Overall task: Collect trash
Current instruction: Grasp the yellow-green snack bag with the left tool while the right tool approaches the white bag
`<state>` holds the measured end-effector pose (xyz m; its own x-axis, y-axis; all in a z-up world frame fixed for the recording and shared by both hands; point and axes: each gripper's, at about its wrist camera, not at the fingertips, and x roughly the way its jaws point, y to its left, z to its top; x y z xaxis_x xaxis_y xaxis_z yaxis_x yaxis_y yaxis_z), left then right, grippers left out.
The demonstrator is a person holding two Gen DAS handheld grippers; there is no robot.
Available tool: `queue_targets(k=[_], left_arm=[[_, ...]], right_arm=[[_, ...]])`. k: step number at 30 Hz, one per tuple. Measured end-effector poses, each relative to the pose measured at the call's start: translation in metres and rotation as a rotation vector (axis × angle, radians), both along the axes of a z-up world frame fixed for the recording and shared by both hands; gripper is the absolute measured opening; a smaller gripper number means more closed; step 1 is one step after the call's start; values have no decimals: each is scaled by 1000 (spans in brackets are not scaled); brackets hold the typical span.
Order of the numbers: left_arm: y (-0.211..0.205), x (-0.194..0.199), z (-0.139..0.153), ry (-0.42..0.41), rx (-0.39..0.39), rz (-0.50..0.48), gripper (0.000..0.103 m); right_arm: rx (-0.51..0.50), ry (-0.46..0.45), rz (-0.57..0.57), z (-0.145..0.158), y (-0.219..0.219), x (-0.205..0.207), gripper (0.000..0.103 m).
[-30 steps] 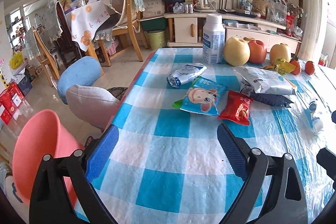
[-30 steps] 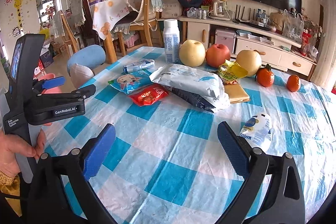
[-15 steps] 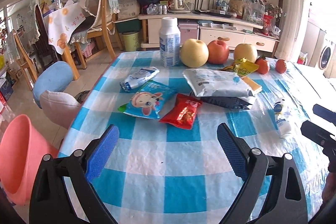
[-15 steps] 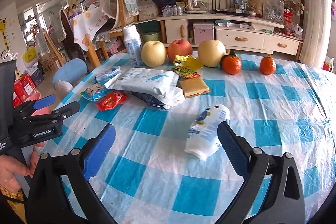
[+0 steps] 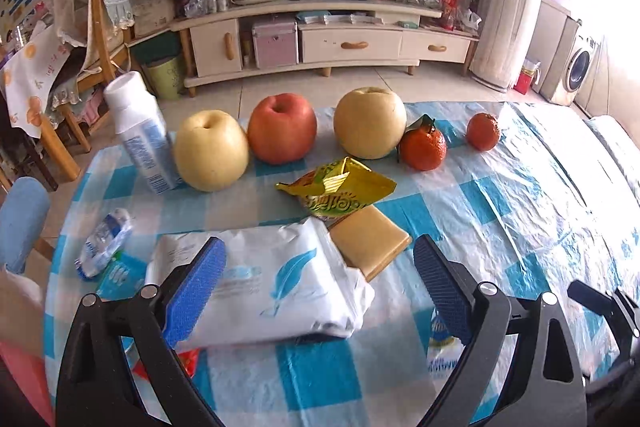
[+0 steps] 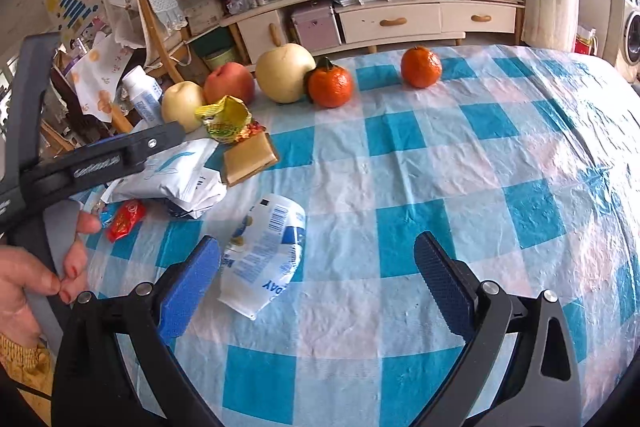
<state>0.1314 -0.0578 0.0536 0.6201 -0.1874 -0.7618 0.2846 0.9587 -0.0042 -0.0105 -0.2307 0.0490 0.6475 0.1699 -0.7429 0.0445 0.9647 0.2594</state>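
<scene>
My left gripper [image 5: 320, 291] is open and hovers low over a white plastic bag with a blue feather print [image 5: 272, 283]. A gold-yellow snack wrapper [image 5: 340, 187] and a flat tan pack [image 5: 370, 243] lie just beyond the bag. A crumpled blue-white wrapper [image 5: 104, 243] sits at the left, and a red wrapper [image 5: 188, 359] peeks out under the left finger. My right gripper [image 6: 316, 279] is open, with a crushed white-blue pouch [image 6: 264, 255] lying between its fingers, close to the left one. In the right wrist view, the red wrapper [image 6: 126, 217] lies beside the white bag [image 6: 172, 175].
Along the far side of the checked tablecloth [image 6: 480, 147] stand a white bottle [image 5: 140, 135], two yellow pears [image 5: 370, 123], a red apple [image 5: 282, 127] and two oranges [image 6: 330, 87]. A hand [image 6: 32, 279] holds the left tool. Chairs and a TV cabinet [image 5: 352, 43] stand beyond.
Both grippers have moved forward and to the right over the table. The left one now hangs over the white bag and the right one has come up to the pouch. Both stayed open.
</scene>
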Motion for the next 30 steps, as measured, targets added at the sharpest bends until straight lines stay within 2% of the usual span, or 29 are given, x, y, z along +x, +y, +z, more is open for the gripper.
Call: queue_targets(k=[6, 10, 12, 13, 14, 15, 21, 22, 30], left_arm=[[-30, 52, -30, 83, 34, 57, 94], [-38, 74, -38, 98, 50, 105, 94], [-41, 80, -40, 103, 56, 111, 87], [-43, 83, -41, 110, 68, 114, 77], [-45, 86, -44, 122, 77, 114, 72], [-46, 88, -46, 130, 86, 118, 72], [-47, 81, -46, 124, 81, 119, 59], [-46, 78, -45, 123, 83, 121, 49], [-39, 49, -41, 148, 13, 66, 46]], right_arm=[[1, 26, 4, -4, -6, 3, 98], [6, 54, 2, -10, -8, 6, 98], [14, 63, -1, -11, -9, 8, 98], [23, 68, 1, -12, -10, 10, 98], [34, 72, 5, -13, -10, 11, 98], [42, 75, 8, -14, -9, 11, 98], [62, 83, 37, -16, -3, 14, 98], [65, 86, 44, -17, -2, 15, 98], [81, 127, 65, -27, 1, 17, 98]])
